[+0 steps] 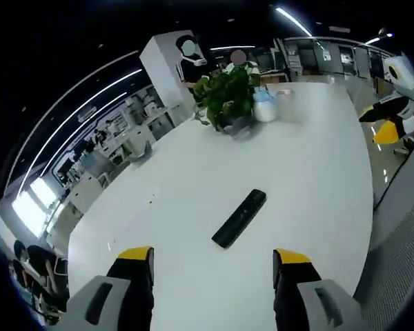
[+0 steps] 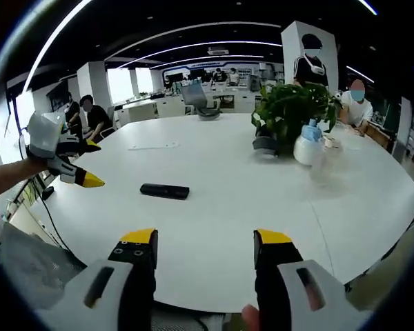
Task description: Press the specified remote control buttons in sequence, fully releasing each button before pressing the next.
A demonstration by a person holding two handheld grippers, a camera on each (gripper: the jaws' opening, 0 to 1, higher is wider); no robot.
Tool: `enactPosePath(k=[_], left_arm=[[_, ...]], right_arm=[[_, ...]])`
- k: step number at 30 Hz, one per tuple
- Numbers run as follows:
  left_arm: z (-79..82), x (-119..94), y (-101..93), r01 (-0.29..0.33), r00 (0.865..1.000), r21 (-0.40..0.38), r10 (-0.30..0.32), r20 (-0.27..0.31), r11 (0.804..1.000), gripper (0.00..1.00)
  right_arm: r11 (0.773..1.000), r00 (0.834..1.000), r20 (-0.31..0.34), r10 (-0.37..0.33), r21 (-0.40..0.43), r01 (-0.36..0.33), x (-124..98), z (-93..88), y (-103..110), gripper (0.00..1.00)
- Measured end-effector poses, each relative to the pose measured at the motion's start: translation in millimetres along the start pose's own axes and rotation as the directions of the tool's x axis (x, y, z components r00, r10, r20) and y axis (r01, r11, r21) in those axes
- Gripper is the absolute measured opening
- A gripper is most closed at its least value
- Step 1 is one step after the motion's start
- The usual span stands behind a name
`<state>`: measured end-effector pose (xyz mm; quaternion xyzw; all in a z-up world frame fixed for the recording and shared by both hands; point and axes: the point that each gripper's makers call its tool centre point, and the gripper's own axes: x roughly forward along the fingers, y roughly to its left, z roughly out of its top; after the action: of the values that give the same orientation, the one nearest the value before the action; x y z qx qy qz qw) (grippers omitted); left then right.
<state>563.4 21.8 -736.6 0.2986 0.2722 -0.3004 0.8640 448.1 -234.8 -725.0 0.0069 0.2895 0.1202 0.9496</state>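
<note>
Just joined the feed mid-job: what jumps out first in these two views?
A black remote lies alone on the bare middle of a big white table, ahead of both open grippers and untouched by either. A leafy potted plant stands towards the table's far side, with a white bottle beside it. In the right gripper view the left gripper hangs in from the left, held in a person's hand.

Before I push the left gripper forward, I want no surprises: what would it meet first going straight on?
Probably the remote: it lies on the table just ahead of the left gripper, whose jaws stand open. Depth is unclear.
</note>
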Motion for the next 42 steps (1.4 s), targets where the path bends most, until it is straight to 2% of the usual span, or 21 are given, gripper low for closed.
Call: enactPosePath(k=[15,17,20,25,28,30,35,38,42], left_arm=[[5.0,40.1,-11.0,0.129,0.991,0.098,-0.124,-0.056,0.987,0.70],[4.5,46.8,-16.8,0.185,0.981,0.130,-0.176,-0.076,0.974,0.68],[7.3,55.1,-20.8,0.237,0.970,0.151,-0.224,-0.095,0.960,0.65],[13.0,69.1,-19.7,0.274,0.960,0.203,-0.255,-0.116,0.940,0.63],[13.1,79.7,-19.7,0.314,0.947,0.223,-0.288,-0.142,0.923,0.63],[10.6,85.6,-22.1,0.350,0.934,0.251,-0.316,-0.165,0.903,0.63],[2.8,105.3,-18.8,0.377,0.921,0.294,-0.322,-0.220,0.878,0.63],[1.3,114.5,-19.0,0.396,0.913,0.292,-0.339,-0.229,0.870,0.62],[-5.4,124.3,-20.1,0.426,0.899,0.318,-0.354,-0.260,0.847,0.62]], right_arm=[[1.000,1.000,-0.004,-0.010,-0.013,0.010,-0.1,0.1,-0.8,0.57],[1.000,1.000,-0.005,-0.008,-0.013,0.007,0.1,-0.1,-0.4,0.56],[1.000,1.000,-0.011,-0.006,-0.015,0.006,0.3,-1.1,0.0,0.56],[1.000,1.000,-0.024,-0.006,-0.024,0.006,1.2,-3.2,0.9,0.56],[1.000,1.000,-0.026,-0.005,-0.025,0.004,1.3,-3.5,1.2,0.56],[1.000,1.000,-0.031,-0.004,-0.025,0.003,1.6,-4.2,1.4,0.56],[1.000,0.999,-0.039,-0.007,-0.020,0.006,2.2,-5.7,0.4,0.56],[1.000,0.999,-0.046,-0.007,-0.025,0.006,3.0,-6.6,0.4,0.56],[1.000,0.998,-0.054,-0.009,-0.030,0.007,3.3,-7.8,0.4,0.56]])
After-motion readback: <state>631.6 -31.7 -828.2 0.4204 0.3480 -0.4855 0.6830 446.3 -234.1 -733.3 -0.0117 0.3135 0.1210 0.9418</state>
